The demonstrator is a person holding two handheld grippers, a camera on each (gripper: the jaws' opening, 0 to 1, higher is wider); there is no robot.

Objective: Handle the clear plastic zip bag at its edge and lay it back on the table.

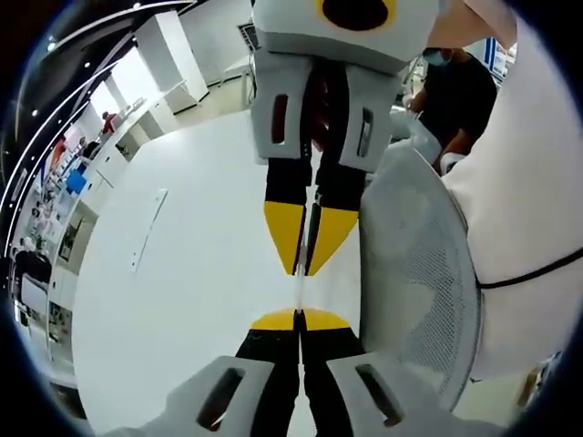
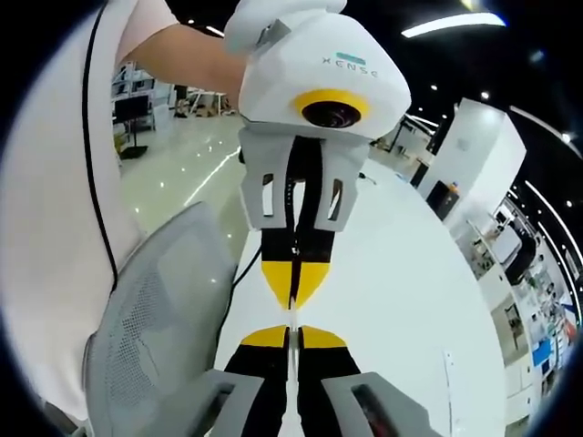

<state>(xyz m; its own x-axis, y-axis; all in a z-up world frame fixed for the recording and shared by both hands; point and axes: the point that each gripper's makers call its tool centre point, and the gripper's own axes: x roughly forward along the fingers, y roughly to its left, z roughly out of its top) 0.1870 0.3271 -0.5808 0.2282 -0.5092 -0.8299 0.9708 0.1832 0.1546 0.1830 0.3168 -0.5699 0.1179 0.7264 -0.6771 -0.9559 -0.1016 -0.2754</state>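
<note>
Zip bag [image 1: 300,289] edge-on, pinched between both tools' pressed-together jaws above white table [image 1: 182,300], bright showroom behind.

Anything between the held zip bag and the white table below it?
Nothing visible. Both grippers are shut on the zip bag, seen edge-on between left gripper and right gripper. The table behind looks bare there; a mesh chair stands off to the side.

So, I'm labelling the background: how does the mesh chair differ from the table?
The chair is grey and perforated, while the table is white and smooth. The chair back is curved and stands upright, whereas the table lies flat. Both are pale.
</note>
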